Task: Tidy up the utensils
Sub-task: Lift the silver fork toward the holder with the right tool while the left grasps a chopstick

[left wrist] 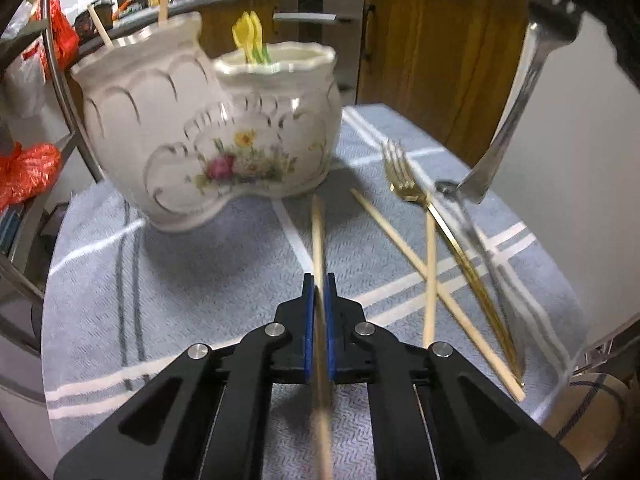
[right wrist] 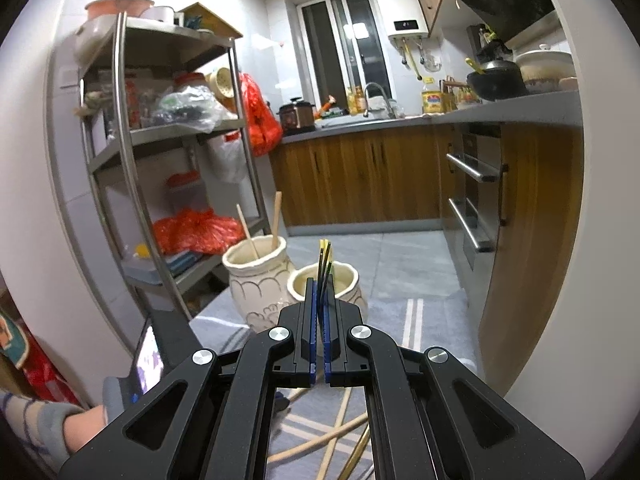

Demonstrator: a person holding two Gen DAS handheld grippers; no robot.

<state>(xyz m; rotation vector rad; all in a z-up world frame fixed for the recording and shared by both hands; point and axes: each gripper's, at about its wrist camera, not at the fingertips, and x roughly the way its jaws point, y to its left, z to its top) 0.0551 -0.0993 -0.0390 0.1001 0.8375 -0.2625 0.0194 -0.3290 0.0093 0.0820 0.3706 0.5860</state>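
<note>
My left gripper [left wrist: 319, 280] is shut on a wooden chopstick [left wrist: 319, 236] that points toward two joined white ceramic jars. The taller jar [left wrist: 136, 120] holds two chopsticks; the flowered jar [left wrist: 276, 120] holds yellow and green plastic utensils [left wrist: 251, 38]. Two chopsticks [left wrist: 430, 276], a gold fork [left wrist: 404, 176] and a silver utensil lie on the blue cloth [left wrist: 180, 280]. A silver fork [left wrist: 516, 104] hangs from the right gripper at upper right. In the right wrist view my right gripper [right wrist: 319, 284] is shut on a thin metal handle, above the jars [right wrist: 260, 276].
A steel shelf rack [right wrist: 132, 152] with red bags stands left of the table. Wooden cabinets [right wrist: 360, 176] and an oven [right wrist: 476, 208] lie beyond. A phone [right wrist: 150, 356] lies at the table's left edge.
</note>
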